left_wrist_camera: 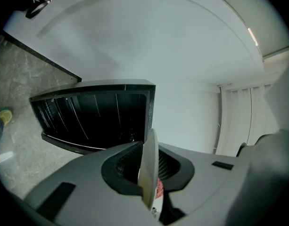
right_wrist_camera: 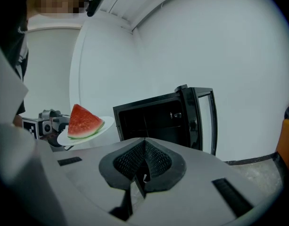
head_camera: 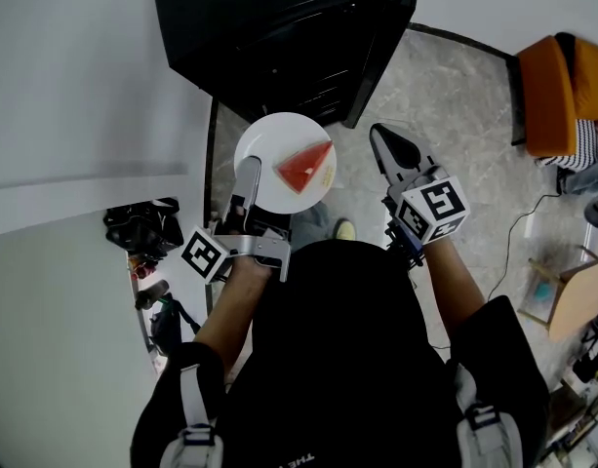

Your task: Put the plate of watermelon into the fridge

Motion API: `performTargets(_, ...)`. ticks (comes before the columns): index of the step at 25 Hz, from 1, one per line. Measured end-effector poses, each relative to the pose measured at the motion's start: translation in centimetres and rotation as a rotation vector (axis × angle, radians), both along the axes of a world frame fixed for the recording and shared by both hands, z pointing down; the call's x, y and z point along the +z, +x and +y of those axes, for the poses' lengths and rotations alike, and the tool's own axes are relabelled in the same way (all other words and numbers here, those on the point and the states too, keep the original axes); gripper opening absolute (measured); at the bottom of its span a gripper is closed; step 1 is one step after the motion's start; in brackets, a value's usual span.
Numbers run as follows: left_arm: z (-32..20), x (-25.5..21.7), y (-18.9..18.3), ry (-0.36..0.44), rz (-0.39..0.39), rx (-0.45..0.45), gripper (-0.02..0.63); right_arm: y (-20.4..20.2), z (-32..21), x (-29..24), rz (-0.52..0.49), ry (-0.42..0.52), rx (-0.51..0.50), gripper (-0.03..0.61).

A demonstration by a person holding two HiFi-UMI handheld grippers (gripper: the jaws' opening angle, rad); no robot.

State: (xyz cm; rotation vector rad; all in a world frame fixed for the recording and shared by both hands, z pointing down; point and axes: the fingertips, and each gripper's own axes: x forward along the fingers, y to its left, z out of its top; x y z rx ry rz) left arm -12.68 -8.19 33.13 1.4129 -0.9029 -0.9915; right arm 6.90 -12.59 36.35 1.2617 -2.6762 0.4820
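Note:
A white plate (head_camera: 274,154) carries a red watermelon wedge (head_camera: 306,167), held level in front of the black fridge (head_camera: 279,37). My left gripper (head_camera: 248,178) is shut on the plate's near rim; in the left gripper view the plate (left_wrist_camera: 149,171) shows edge-on between the jaws, with a bit of red behind it. The fridge (left_wrist_camera: 94,117) stands open with dark shelves inside. My right gripper (head_camera: 391,149) hangs to the right of the plate, shut with nothing in it. From the right gripper view the wedge (right_wrist_camera: 84,121) sits on the plate (right_wrist_camera: 102,125) left of the open fridge (right_wrist_camera: 158,119), whose door (right_wrist_camera: 201,119) is swung to the right.
A white wall (head_camera: 74,86) runs along the left. An orange seat (head_camera: 562,91) stands at the right, and a cardboard box (head_camera: 572,295) and a cable (head_camera: 518,232) lie on the grey floor. Dark clutter (head_camera: 142,227) sits low at the left.

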Motion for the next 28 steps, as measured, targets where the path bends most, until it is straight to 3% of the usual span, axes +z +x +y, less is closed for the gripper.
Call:
performTargets(23,-5.4,0.3,-1.3,0.004,0.020,0.048,0.052,-1.7,-5.0,-0.3,0.028,-0.009,0.026,0.014)
performTargets(28,-6.1,0.2,-1.5,0.009,0.026,0.058,0.052,-1.4,-5.7,-0.5,-0.004,-0.019,0.044,0.014)
